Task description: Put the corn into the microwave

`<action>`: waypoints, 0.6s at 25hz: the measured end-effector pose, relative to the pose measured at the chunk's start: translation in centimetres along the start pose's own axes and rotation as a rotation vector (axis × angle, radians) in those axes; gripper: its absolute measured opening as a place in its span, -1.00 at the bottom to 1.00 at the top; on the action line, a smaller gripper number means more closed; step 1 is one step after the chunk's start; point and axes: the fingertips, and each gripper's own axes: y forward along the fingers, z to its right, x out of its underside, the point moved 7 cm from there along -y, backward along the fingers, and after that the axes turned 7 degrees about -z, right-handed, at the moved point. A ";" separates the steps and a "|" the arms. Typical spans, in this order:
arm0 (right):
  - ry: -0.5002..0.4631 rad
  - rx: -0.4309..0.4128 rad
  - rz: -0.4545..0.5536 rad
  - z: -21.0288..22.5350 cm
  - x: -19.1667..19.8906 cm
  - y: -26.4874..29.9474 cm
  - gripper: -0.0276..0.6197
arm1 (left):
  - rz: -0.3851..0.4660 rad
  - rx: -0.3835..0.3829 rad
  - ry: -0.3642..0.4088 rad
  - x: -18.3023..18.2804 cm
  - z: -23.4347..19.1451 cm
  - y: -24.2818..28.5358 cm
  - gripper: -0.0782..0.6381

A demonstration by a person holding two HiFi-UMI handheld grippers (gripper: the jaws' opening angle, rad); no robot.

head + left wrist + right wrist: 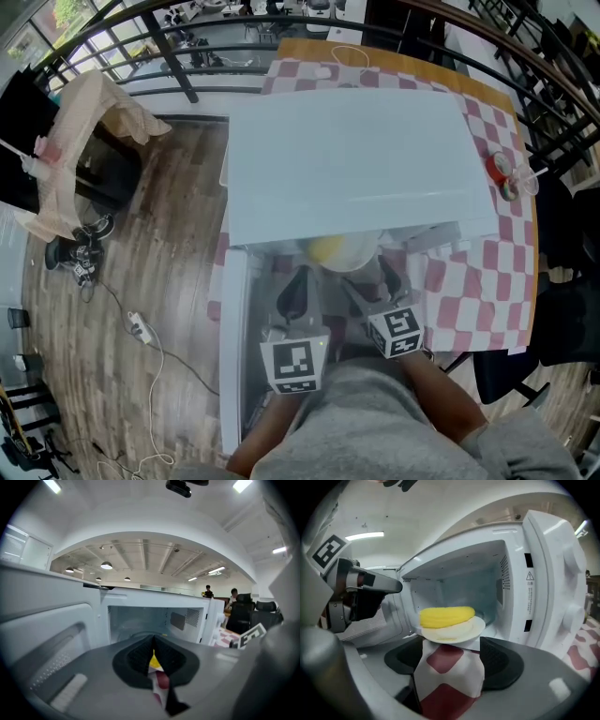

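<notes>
A yellow corn cob (446,616) lies on a small white plate (459,632) at the front lip of the open white microwave (461,581). From the head view the corn (326,248) shows just under the front edge of the microwave's top (356,159). My right gripper (452,654) stands open just short of the plate, with only checkered cloth showing between its pads. My left gripper (153,654) is shut with nothing in it, level in front of the cavity (150,618) beside the swung-out door (42,630). Both grippers, left (296,292) and right (372,281), point into the opening.
The microwave stands on a red-and-white checkered tablecloth (469,281). A red-capped cup (502,173) sits at the table's right edge. The open door (234,347) stands out to my left. On the wooden floor lie a power strip (141,326) and cables. A cloth-draped chair (84,141) is farther left.
</notes>
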 end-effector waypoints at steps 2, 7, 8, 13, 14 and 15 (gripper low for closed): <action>-0.005 0.029 0.003 -0.2 0.0 0.7 0.16 | 0.001 0.002 0.001 -0.1 -0.1 0.0 -0.76; -0.026 0.070 0.003 -0.4 -0.8 2.3 0.08 | -0.018 -0.001 0.003 0.4 -0.3 -0.2 -0.75; -0.029 0.075 -0.001 -0.4 -1.1 2.7 0.07 | -0.023 0.000 0.003 0.5 -0.3 -0.2 -0.75; -0.034 0.077 -0.026 0.2 -2.8 4.9 -0.05 | -0.036 -0.001 0.005 0.8 -0.3 -0.2 -0.75; -0.035 0.076 -0.025 0.3 -3.0 5.3 -0.06 | -0.038 -0.003 0.005 0.9 -0.3 -0.2 -0.76; -0.035 0.076 -0.023 0.5 -3.2 5.6 -0.06 | -0.039 -0.005 0.004 1.0 -0.3 -0.2 -0.76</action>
